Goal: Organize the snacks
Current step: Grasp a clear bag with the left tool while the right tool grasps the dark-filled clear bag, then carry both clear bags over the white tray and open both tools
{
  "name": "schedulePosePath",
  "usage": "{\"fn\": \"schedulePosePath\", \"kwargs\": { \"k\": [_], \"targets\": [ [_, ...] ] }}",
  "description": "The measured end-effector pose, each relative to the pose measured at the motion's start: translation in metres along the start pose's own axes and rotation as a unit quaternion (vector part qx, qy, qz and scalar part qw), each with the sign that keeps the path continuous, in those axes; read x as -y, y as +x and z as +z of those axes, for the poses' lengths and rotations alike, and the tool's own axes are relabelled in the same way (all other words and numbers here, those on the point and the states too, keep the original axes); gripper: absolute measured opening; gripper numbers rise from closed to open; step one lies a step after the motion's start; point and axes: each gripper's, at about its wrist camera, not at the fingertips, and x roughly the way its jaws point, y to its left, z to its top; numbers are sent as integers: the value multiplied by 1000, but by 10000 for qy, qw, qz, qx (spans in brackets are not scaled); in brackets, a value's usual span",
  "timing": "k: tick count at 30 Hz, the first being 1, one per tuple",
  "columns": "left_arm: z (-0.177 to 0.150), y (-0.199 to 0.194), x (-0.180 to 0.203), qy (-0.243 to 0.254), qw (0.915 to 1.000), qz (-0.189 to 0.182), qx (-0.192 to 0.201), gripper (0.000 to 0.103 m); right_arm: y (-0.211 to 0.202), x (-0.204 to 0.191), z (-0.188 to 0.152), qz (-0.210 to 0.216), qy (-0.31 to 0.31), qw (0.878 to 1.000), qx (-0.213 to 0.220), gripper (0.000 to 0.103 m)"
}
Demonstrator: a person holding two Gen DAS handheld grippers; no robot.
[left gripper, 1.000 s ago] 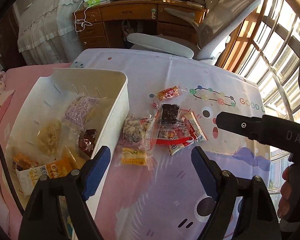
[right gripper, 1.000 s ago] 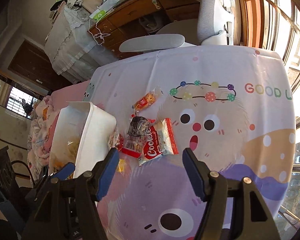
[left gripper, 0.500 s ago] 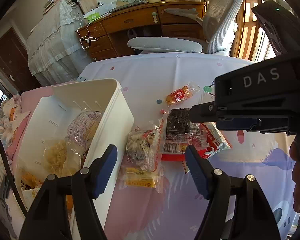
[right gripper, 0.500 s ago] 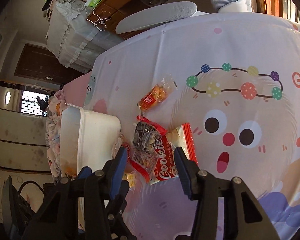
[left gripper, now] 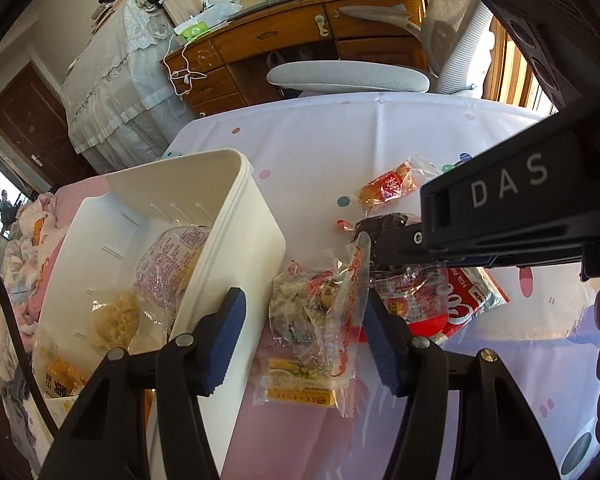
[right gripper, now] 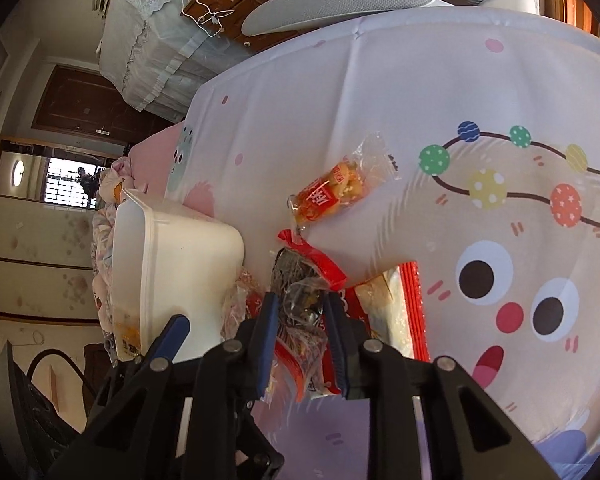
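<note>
Clear snack packet (left gripper: 320, 312), crinkled, holding pale and dark pieces with red print, lies on the cartoon-printed tablecloth (left gripper: 340, 136) just beside the white bin (left gripper: 236, 248); a yellow-labelled packet (left gripper: 300, 392) lies against its near edge. The left gripper (left gripper: 304, 344) has just been closing; its blue pads flank this packet without pressing it. The right gripper (right gripper: 300, 336) has just been closing and is clamped on a dark-filled clear packet (right gripper: 300, 292) lying over a red cookie bag (left gripper: 460, 300); its body reads "DAS"; the cookie bag's lettering is partly hidden. An orange snack packet (right gripper: 332, 192) lies farther off; other packets sit inside the bin.
</note>
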Motion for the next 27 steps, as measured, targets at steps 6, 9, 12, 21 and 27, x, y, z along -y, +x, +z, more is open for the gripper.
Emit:
{"fn": "schedulePosePath", "kwargs": {
  "k": [6, 9, 12, 21, 27],
  "targets": [
    [1, 1, 1, 57, 9999, 98, 54, 43, 1, 5, 2, 174, 16, 9997, 144, 23],
    [0, 1, -1, 109, 9998, 158, 94, 33, 3, 6, 3, 182, 39, 9997, 141, 21],
    [0, -1, -4, 71, 9999, -23, 77, 21, 4, 4, 3, 113, -15, 9998, 145, 21],
    [2, -1, -12, -3, 9997, -249, -31, 20, -1, -1, 4, -133, -38, 9997, 185, 20],
    [1, -18, -11, 33, 9988, -477, 92, 20, -11, -2, 1, -356, 15, 9992, 198, 20]
  ]
}}
